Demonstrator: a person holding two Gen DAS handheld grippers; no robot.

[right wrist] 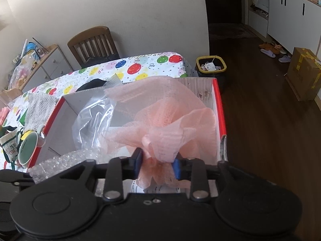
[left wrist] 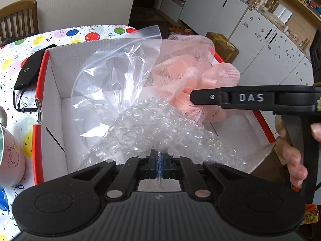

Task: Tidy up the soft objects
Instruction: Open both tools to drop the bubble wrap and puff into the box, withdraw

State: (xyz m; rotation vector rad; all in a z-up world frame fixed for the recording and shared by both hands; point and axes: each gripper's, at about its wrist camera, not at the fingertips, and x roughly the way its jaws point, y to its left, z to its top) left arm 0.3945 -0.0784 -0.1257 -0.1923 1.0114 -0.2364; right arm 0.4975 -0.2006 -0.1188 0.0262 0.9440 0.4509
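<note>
The left hand-held gripper (left wrist: 159,161) has its blue pads pressed together on an edge of the crinkled clear bubble wrap (left wrist: 160,128), pinching it so the sheet hangs ahead of the pads, down into the white-lined cardboard box with red outer walls (left wrist: 54,92). Holding it by one edge seems meant to let the bulk settle on the box floor before letting go.

The right hand-held gripper (right wrist: 157,161) stands partly spread, with the gathered core of the peach-pink mesh bath pouf (right wrist: 160,120) between its blue pads. The pads look close to the mesh, but whether they press on it cannot be told. The pouf spreads out ahead of this gripper over the box's right half, so this looks like a release into the box. In the left wrist view this gripper enters from the right, a hand (left wrist: 295,156) on its grip.

A clear zip-top plastic bag (left wrist: 118,70) stands in the box beyond the left gripper, between bubble wrap and pouf, leaning on the far wall.

The box sits on a counter under a white cloth printed with coloured balloons (right wrist: 144,66). Left of the box lie a black pouch with a cord (left wrist: 30,70) and a pink mug (left wrist: 10,156). Behind the counter stands a wooden slat-back chair (right wrist: 92,42) against a cream wall. To the right are a dark wood floor, a yellow-rimmed waste bin (right wrist: 210,66) and white cabinets (left wrist: 218,6).
</note>
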